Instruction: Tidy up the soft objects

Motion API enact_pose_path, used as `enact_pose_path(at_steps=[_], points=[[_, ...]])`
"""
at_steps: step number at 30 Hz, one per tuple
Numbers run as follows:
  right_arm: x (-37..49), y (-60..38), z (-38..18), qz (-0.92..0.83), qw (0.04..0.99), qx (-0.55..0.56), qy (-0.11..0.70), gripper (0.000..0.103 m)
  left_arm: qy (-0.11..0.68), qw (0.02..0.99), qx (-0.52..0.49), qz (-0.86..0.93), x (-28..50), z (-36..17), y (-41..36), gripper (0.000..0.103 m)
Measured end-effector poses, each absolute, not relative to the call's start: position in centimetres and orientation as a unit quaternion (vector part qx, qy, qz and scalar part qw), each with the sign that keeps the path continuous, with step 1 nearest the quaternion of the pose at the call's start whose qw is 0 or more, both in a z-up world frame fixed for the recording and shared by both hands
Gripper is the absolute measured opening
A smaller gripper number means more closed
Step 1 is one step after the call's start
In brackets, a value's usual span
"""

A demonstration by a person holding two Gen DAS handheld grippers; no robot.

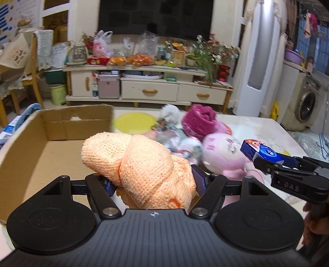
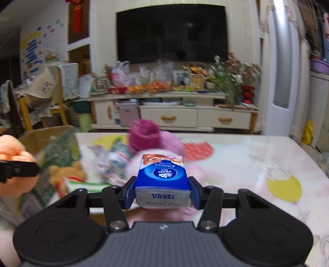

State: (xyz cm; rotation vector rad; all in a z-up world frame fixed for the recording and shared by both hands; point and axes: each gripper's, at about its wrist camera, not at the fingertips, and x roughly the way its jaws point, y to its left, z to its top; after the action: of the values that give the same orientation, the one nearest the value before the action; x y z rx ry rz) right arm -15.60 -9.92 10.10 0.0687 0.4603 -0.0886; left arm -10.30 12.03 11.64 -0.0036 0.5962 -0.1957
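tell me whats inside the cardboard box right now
In the left wrist view the cardboard box shows only bare brown floor and walls. Its near right part is hidden behind the orange knitted cloth gripped by the left hand-held gripper, so anything there cannot be seen.

Left wrist view: taken from just behind the left gripper (image 1: 153,181), angled slightly down over the table (image 1: 267,131), cardboard box (image 1: 61,127) close on the left. Right wrist view: taken from just behind the right gripper (image 2: 162,190), same facing, set further right. Shared by both: television (image 1: 156,16), low cabinet (image 1: 148,88), table, dark pink roll (image 1: 200,121). Each gripper is caught at the other view's edge.
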Motion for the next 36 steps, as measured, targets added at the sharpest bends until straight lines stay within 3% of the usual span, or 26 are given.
enact_pose_path(at_steps=[20, 22, 30, 32, 34, 36], points=[[-12.1, 5.0, 13.3, 0.138, 0.969, -0.013, 0.205, 0.051, 0.302, 0.949, -0.029, 0.080, -7.1, 11.7, 19.7, 0.088], [-11.9, 6.0, 13.1, 0.149, 0.967, -0.020, 0.207, 0.031, 0.307, 0.947, -0.030, 0.091, -6.9, 11.6, 19.9, 0.089], [-11.0, 5.9, 11.5, 0.130, 0.967, -0.041, 0.216, 0.032, 0.327, 0.939, -0.035, 0.106, -7.0, 11.5, 19.6, 0.089], [-11.5, 4.8, 11.5, 0.131, 0.965, -0.031, 0.226, 0.038, 0.330, 0.938, -0.035, 0.103, -7.0, 11.6, 19.3, 0.089], [-12.6, 3.9, 11.5, 0.129, 0.965, -0.030, 0.226, 0.065, 0.331, 0.937, -0.032, 0.106, -6.9, 11.7, 19.3, 0.089], [-13.4, 3.5, 11.2, 0.122, 0.965, -0.042, 0.229, 0.073, 0.335, 0.935, -0.033, 0.108, -7.0, 11.6, 19.4, 0.089]])
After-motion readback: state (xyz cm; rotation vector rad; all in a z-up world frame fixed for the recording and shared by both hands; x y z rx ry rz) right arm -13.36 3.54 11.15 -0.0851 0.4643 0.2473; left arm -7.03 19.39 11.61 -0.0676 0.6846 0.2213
